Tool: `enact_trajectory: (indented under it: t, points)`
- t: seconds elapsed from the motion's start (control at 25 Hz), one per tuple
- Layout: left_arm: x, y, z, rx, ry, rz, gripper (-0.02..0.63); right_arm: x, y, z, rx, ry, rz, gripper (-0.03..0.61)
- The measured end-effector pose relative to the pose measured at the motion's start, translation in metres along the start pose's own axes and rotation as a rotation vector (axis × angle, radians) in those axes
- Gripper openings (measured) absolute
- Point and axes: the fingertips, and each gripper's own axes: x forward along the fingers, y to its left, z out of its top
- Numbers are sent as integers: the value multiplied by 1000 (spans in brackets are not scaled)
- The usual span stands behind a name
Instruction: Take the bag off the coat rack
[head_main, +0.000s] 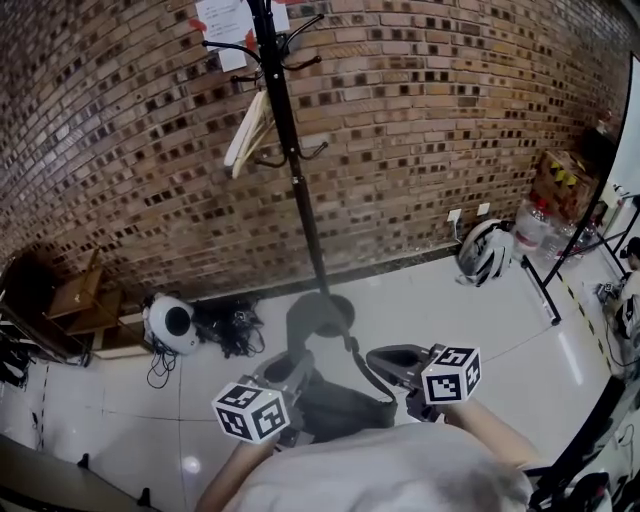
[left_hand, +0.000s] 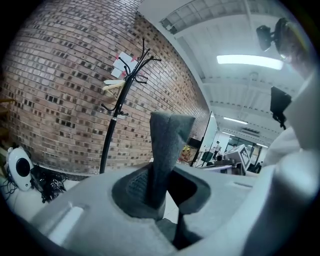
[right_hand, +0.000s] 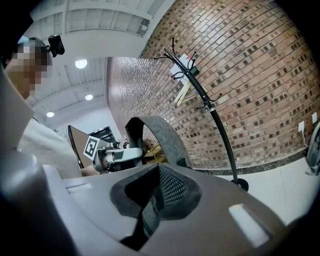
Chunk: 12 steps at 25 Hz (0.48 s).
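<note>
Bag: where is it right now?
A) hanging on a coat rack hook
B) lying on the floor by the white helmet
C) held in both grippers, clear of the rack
C: the grey felt bag hangs between the left gripper and the right gripper. Both clamp its felt, and the coat rack stands behind with no bag on it.

Just beyond the left gripper (head_main: 297, 362) and right gripper (head_main: 380, 358) fingers stands the coat rack (head_main: 303, 205), the bag (head_main: 335, 410) fills between them, open floor (head_main: 470, 330) lies rightward.

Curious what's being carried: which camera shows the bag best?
Head view: the grey bag shows body and strap. Left gripper view shows only a clamped felt strip; right gripper view, a handle loop.
</note>
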Motion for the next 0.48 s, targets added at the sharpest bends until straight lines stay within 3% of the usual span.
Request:
enact_trajectory:
  t: [0.2, 0.48]
  points:
    - [3, -1, 0, -2, 20, 7, 52, -8, 1, 4, -44, -1, -38, -2]
    - [13, 1, 19, 5, 8, 11, 52, -24, -6, 9, -29, -18, -78, -2]
